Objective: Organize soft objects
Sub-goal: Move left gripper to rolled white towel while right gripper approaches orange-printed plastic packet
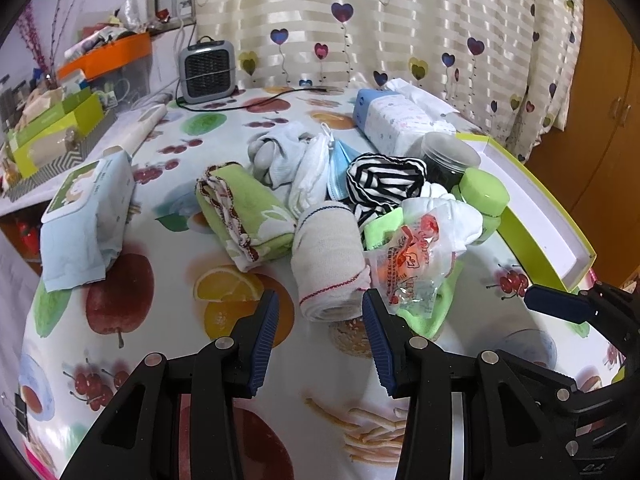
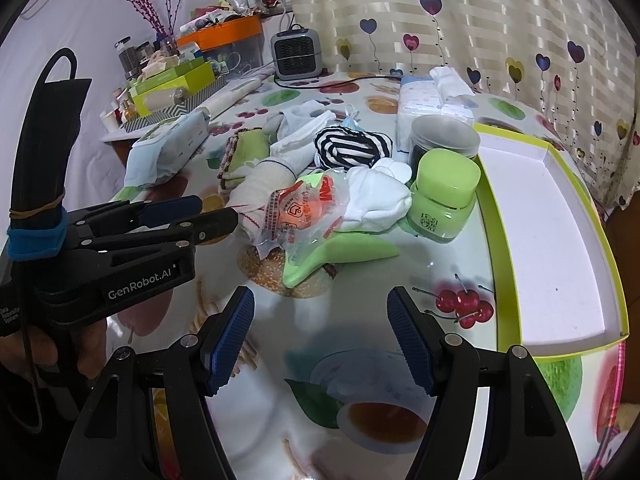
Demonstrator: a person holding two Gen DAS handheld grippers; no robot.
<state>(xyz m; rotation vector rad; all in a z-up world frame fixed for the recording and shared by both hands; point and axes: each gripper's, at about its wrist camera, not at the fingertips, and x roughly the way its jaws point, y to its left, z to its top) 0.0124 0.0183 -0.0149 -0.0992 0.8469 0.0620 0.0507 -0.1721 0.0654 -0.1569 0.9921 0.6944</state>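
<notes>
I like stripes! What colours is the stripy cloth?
Black and white striped cloth, clearest in the left wrist view.

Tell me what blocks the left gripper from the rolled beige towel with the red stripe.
Nothing visible does. The left gripper is open, and the rolled beige towel with the red stripe lies straight ahead of its fingertips. A crinkled printed plastic bag touches the towel's right side only.

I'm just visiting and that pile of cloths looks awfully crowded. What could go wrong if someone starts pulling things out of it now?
1. The rolled white towel lies against the crinkly plastic packet; the open left hand-held gripper could catch the packet too.
2. The green jar touches the white cloth; tugging the cloth might tip it.
3. The striped cloth and blue face mask overlap, so one may drag the other.
</notes>
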